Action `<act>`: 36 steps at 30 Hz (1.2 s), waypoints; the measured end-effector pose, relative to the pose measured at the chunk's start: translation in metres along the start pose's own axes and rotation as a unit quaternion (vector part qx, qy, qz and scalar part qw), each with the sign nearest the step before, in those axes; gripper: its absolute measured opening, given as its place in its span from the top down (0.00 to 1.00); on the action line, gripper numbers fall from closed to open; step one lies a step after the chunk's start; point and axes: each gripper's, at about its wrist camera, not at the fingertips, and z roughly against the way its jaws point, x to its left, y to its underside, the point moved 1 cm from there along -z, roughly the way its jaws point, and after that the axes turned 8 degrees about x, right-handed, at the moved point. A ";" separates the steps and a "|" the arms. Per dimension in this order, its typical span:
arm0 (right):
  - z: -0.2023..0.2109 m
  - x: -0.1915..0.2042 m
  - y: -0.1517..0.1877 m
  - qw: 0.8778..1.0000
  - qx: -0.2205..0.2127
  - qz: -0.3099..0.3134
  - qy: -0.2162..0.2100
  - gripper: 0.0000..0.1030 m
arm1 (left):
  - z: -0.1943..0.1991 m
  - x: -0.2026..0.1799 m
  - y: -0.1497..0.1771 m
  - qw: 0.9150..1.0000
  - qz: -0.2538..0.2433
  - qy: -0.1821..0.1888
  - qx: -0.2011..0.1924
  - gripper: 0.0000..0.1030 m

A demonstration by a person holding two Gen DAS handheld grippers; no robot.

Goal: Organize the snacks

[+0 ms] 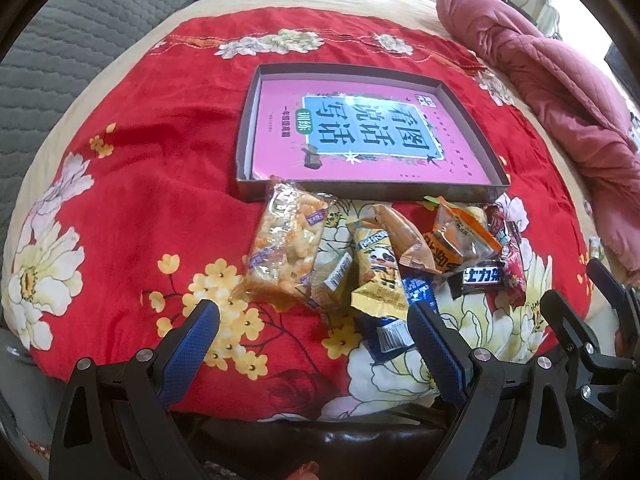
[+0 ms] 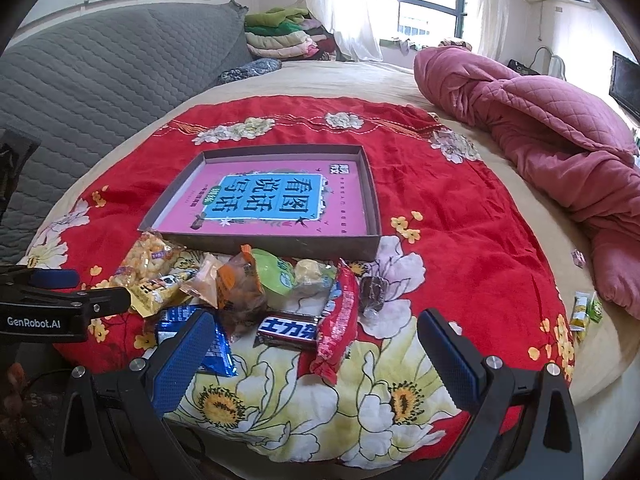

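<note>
**Snacks heaped at the tray's near wall, both grippers empty**

Left wrist: the left gripper (image 1: 314,322) hovers with jaws apart, nothing held, over the snacks (image 1: 372,256) piled on the red cloth (image 1: 160,184). They lie just outside the tray (image 1: 360,190), probably staged for loading.

Right wrist: the right gripper (image 2: 316,336), jaws apart, faces the chocolate bar (image 2: 288,330). Bare cloth to its right leaves room.

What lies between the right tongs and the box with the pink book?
In the right wrist view, the snack pile lies between the right tongs and the box: the dark chocolate bar, the red packet and other packets behind.
</note>
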 end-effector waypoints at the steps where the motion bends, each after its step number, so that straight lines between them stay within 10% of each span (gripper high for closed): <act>1: 0.000 0.000 0.000 1.000 -0.001 0.000 -0.005 0.01 | 0.000 0.002 0.000 1.000 0.003 0.000 0.000 0.07; 36: -0.041 -0.040 -0.005 0.993 0.051 -0.097 -0.033 0.01 | -0.047 0.040 -0.043 0.999 0.037 0.009 0.023 0.07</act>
